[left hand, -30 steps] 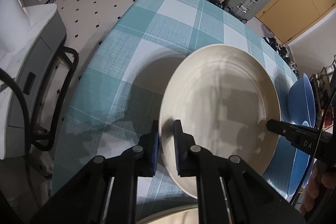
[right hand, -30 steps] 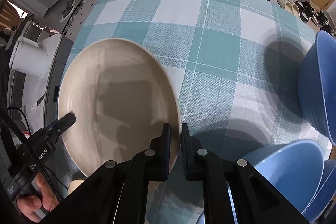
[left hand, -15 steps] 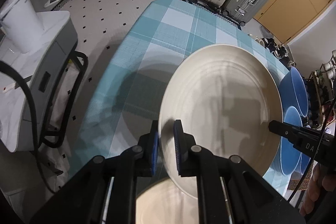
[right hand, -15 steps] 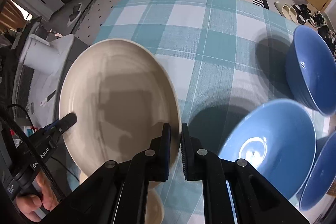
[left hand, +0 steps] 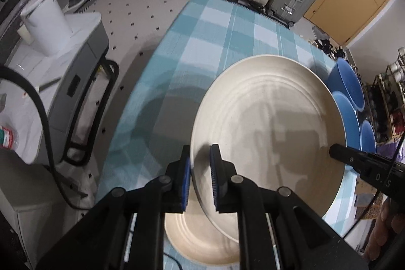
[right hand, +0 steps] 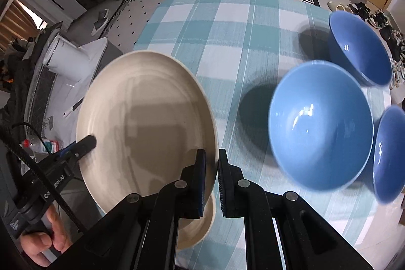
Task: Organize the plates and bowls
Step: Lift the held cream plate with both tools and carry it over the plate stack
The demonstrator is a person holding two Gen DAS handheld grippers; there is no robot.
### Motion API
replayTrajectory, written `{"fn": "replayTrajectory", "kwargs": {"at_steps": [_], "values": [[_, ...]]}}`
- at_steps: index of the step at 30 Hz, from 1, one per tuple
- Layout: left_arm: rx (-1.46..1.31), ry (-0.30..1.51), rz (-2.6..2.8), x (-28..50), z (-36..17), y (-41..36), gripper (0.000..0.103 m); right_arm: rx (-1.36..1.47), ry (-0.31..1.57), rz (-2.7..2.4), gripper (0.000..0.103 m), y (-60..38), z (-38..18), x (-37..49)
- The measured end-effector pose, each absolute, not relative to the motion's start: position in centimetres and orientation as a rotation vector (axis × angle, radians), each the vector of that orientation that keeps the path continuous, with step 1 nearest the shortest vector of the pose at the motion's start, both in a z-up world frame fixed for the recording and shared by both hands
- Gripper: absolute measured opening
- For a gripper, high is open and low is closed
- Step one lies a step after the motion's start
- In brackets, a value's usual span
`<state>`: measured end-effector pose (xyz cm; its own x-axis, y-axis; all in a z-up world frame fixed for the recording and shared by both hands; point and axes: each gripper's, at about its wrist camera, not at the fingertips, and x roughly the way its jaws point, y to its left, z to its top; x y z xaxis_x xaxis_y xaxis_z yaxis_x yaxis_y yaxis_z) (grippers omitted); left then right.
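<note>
Plate point(left hand: 268, 123) hangs between my two grippers, lifted off the table point(left hand: 202, 24) and tilted, its hollow side facing both cameras. It holds nothing; only shadows of the rig fall across it. My left gripper point(left hand: 200, 168) is clamped on its near-left rim, blue pads point(left hand: 186, 179) pressing from either side. My right gripper point(right hand: 212, 168) pinches the opposite rim the same way, jaws nearly together with the edge between them. In the left view the right gripper's tip shows at the plate's far right edge; in the right view the left gripper's tip reaches in from the left, with my hand point(right hand: 48, 242) wrapped around its handle.

Directly under the held plate, close below both grippers, a second plate point(left hand: 197, 239) of the same cream colour lies flat on the checked cloth, also empty.

To the right of my right gripper sit three blue bowls: the nearest bowl point(right hand: 321, 125) just beside it, a far bowl point(right hand: 359, 47) beyond, and an edge bowl point(right hand: 389, 156) at the frame's right. All three are upright, glossy inside and empty.

The held plate is matte cream with faint concentric rings and a raised rim, with no chips that I can see.
</note>
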<state>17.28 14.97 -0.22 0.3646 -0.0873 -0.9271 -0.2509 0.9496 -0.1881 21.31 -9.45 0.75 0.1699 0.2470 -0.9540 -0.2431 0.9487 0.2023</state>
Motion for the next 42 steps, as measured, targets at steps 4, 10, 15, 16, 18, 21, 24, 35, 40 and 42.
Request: {"fn": "replayTrajectory", "kwargs": {"at_steps": [4, 10, 15, 16, 18, 21, 24, 35, 40, 42], "values": [[-0.284, 1.192, 0.132, 14.7, -0.4, 14.2, 0.011, 0.026, 1.354, 0.335, 0.009, -9.9, 0.3, 18.7], [-0.291, 1.202, 0.131, 12.0, -2.0, 14.0, 0.011, 0.034, 1.363, 0.339, 0.009, -10.3, -1.0, 15.6], [-0.269, 1.195, 0.153, 10.2, -3.1, 13.7, 0.011, -0.001, 1.348, 0.332, 0.009, -10.0, -2.2, 13.5], [-0.255, 1.189, 0.165, 9.8, -3.3, 13.5, 0.011, -0.015, 1.343, 0.331, 0.009, -9.8, -2.5, 13.1], [-0.258, 1.188, 0.169, 9.5, -3.6, 13.7, 0.011, -0.022, 1.344, 0.326, 0.009, -9.6, -3.0, 12.8], [-0.289, 1.217, 0.153, 9.3, -4.6, 14.3, 0.011, -0.027, 1.354, 0.329, 0.009, -9.5, -3.9, 12.5], [-0.307, 1.221, 0.157, 8.7, -5.5, 14.8, 0.011, -0.032, 1.349, 0.344, 0.009, -9.2, -4.3, 12.3], [-0.270, 1.217, 0.179, 7.8, -6.7, 14.5, 0.011, -0.044, 1.344, 0.351, 0.008, -8.7, -6.3, 11.4], [-0.258, 1.209, 0.179, 7.6, -6.9, 14.4, 0.011, -0.045, 1.345, 0.358, 0.008, -8.7, -6.8, 11.3], [-0.257, 1.211, 0.178, 7.6, -7.1, 14.4, 0.011, -0.048, 1.341, 0.357, 0.008, -8.7, -6.9, 11.3]]}}
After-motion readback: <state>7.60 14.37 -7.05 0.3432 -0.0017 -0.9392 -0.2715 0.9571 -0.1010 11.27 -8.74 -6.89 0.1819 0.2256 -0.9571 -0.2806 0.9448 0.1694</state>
